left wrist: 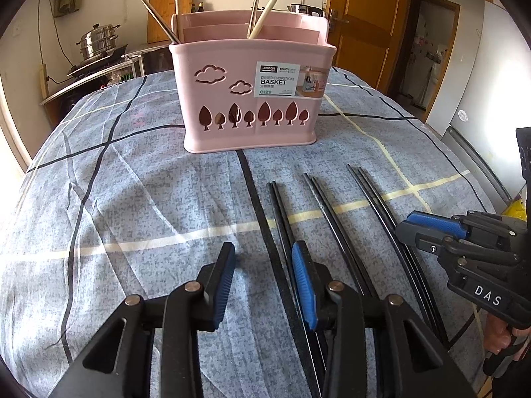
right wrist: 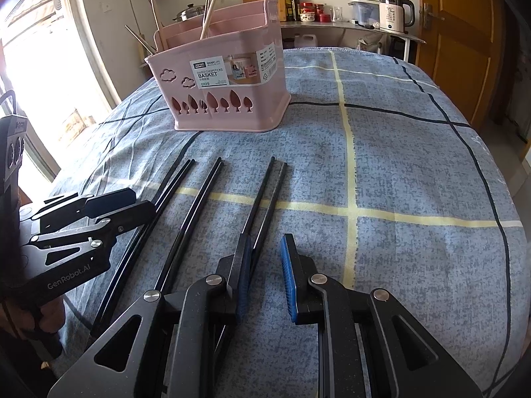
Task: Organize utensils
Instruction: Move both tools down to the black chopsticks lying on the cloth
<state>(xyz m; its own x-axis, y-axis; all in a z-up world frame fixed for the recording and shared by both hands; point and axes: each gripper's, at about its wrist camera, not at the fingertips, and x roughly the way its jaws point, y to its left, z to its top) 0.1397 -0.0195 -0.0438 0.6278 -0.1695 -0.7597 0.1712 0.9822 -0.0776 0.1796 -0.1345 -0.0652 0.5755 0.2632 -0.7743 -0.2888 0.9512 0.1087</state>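
Chopsticks at 12 o'clock of right gripper; both jaws released, empty; straddle one pair, then clench.

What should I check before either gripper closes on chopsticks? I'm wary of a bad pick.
1. Three pairs of black chopsticks lie flat and separate on the cloth: ok.
2. Left gripper open, nothing between its fingers: ok.
3. Left gripper astride its nearest pair: not ok, pair lies under the right-hand finger.
4. Right gripper open, astride a pair: not ok, pair sits beside its left-hand finger.
5. Pink basket upright, front compartment free: cannot tell.
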